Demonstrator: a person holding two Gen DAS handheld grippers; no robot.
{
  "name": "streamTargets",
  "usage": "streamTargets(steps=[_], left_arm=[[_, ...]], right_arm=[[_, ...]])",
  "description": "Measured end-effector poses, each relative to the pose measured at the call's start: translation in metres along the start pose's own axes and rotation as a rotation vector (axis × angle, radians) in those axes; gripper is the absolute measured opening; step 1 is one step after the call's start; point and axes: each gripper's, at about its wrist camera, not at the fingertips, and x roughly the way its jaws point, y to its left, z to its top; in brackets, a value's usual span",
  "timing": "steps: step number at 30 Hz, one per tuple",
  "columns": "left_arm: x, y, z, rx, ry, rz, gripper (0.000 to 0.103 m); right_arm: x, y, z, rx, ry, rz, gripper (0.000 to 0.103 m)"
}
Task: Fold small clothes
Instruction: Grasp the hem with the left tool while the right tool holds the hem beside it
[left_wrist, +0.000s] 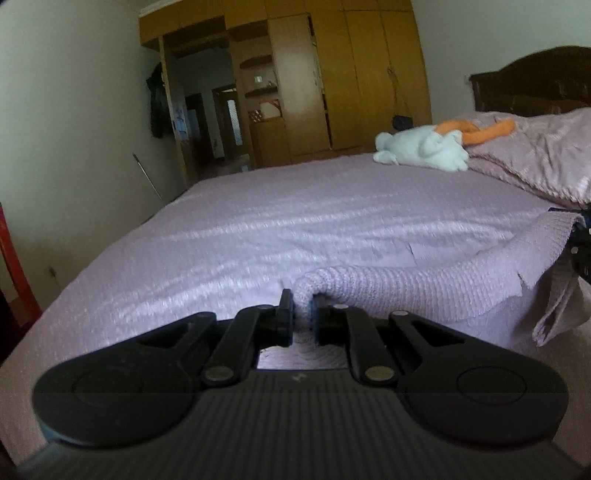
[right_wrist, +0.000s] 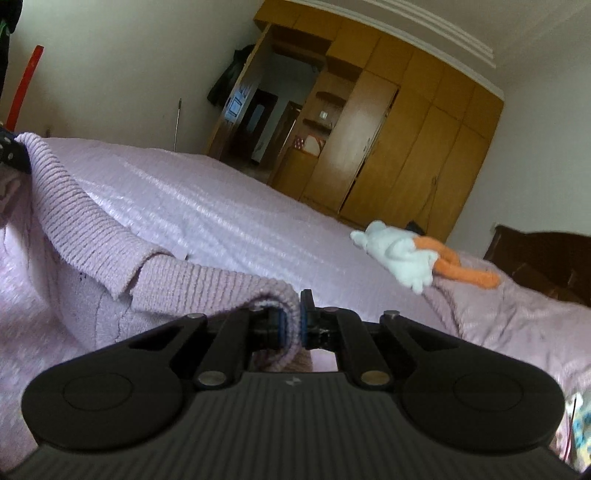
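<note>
You hold one lilac knit garment (left_wrist: 406, 291) off the bed (left_wrist: 258, 229): left gripper (left_wrist: 303, 314) and right gripper (right_wrist: 291, 321) each clamp an edge. One plush toy (left_wrist: 421, 147) at 1 o'clock; wardrobe (left_wrist: 369, 74) beyond.

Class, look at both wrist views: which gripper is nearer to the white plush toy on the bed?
Probably right. The plush toy lies closer ahead of the right gripper than of the left gripper; both clamp the knit garment.
</note>
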Motion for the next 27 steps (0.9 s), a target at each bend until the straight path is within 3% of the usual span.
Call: streamTargets(steps=[8,13,17,27], left_arm=[[0.035,0.005,0.038,0.0,-0.038,0.035,0.012],[0.071,0.002,0.044,-0.005,-0.02,0.053,0.012],[0.105,-0.006,0.043,0.027,0.003,0.073,0.012],[0.193,-0.015,0.016,0.011,0.157,0.078,0.012]], right_arm=[[0.047,-0.005,0.036,-0.035,-0.027,-0.038,0.007],[0.085,-0.004,0.047,-0.052,-0.002,-0.05,0.007],[0.124,0.001,0.043,-0.064,0.051,-0.048,0.007],[0.218,0.028,0.001,-0.12,0.208,0.001,0.008]])
